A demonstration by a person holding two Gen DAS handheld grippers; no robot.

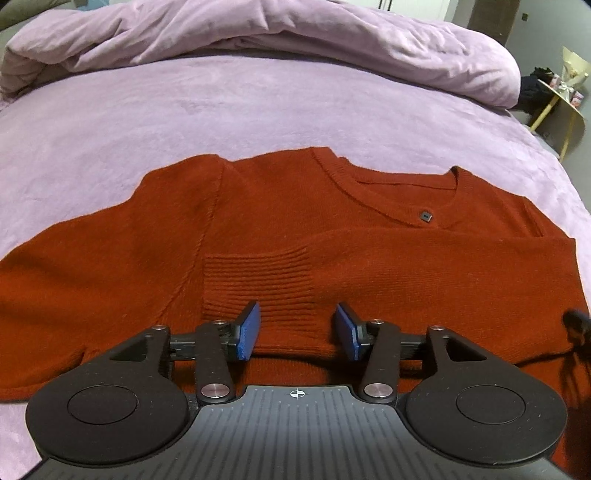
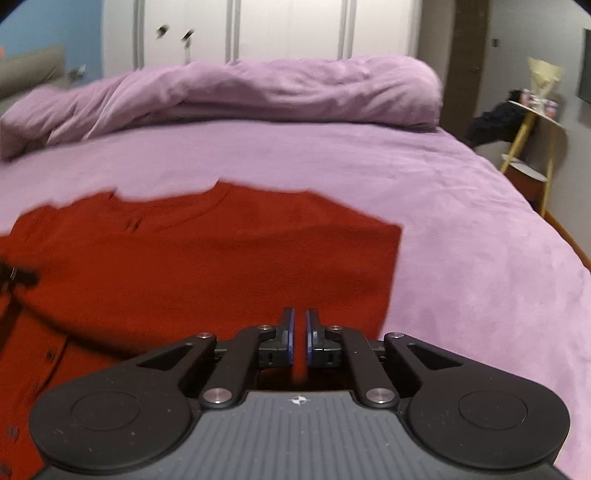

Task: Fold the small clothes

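Left wrist view: a bed [image 1: 258, 110] under a soft lilac plush cover, with a rumpled duvet [image 1: 258, 33] of the same fabric heaped along its far edge and a yellow-legged side table [image 1: 557, 107] beyond the right corner. A rust-red knit cardigan [image 1: 129, 258] lies flat on the cover, one sleeve folded across its chest, the ribbed cuff [image 1: 258, 284] near the middle. The left hand-held gripper [image 1: 299, 328] stands about half open over that cuff, pads clear of it.

Right wrist view: blurred; white wardrobe doors [image 2: 280, 29] rise behind the bed. The right hand-held gripper [image 2: 299, 338] is pinched on a fold of the cardigan near its side edge.
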